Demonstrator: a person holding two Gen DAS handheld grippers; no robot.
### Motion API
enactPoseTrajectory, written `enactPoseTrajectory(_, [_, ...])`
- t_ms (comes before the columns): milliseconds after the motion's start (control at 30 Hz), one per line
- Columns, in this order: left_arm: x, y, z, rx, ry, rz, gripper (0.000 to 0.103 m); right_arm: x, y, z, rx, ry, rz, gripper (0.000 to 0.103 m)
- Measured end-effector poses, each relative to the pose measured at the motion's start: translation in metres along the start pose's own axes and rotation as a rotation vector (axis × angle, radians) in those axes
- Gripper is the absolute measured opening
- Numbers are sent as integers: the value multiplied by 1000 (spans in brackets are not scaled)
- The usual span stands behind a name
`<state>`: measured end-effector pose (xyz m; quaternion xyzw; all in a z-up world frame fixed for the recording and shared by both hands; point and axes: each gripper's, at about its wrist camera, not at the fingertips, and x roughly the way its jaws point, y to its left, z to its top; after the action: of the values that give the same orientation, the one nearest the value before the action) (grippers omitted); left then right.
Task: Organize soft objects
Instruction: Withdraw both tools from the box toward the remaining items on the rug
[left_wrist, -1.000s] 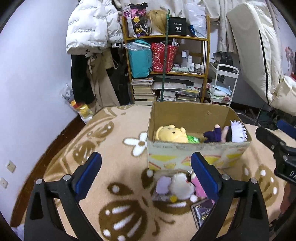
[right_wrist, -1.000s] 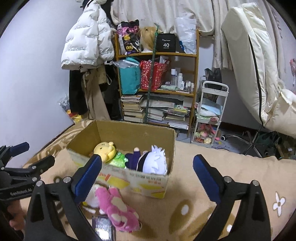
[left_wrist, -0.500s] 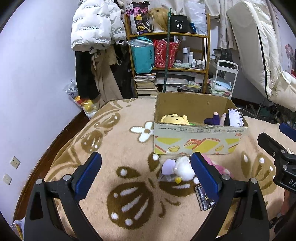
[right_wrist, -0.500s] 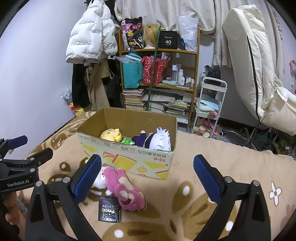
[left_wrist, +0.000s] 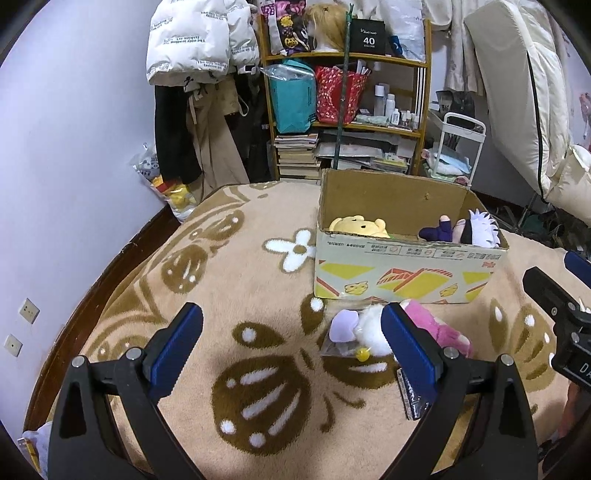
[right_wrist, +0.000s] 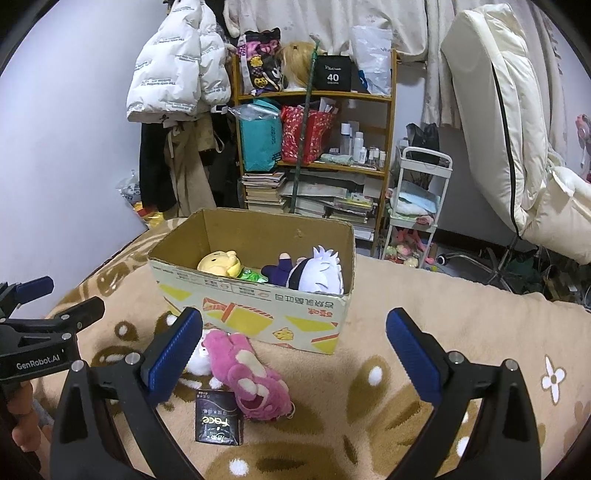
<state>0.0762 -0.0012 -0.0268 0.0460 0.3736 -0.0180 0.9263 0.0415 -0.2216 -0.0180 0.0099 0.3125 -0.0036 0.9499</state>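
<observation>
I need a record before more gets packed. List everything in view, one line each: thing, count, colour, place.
cardboard box: one, tan with yellow and red print, on the blanket.
yellow bear plush: one, yellow, in the box, left side.
white-haired doll: one, white and dark purple, in the box, right side.
pink plush: one, pink, on the blanket in front of the box.
white plush: one, white with lilac, beside the pink plush.
black packet: one, black, on the blanket near the pink plush.
shelf unit: one, wooden, behind the box.
left gripper: one, black with blue pads, open.
right gripper: one, same, open.
</observation>
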Motion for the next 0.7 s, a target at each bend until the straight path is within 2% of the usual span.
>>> enactPoseTrajectory(700, [58, -5, 6, 0, 116, -21, 96, 53, 1, -4, 13, 94, -19, 103])
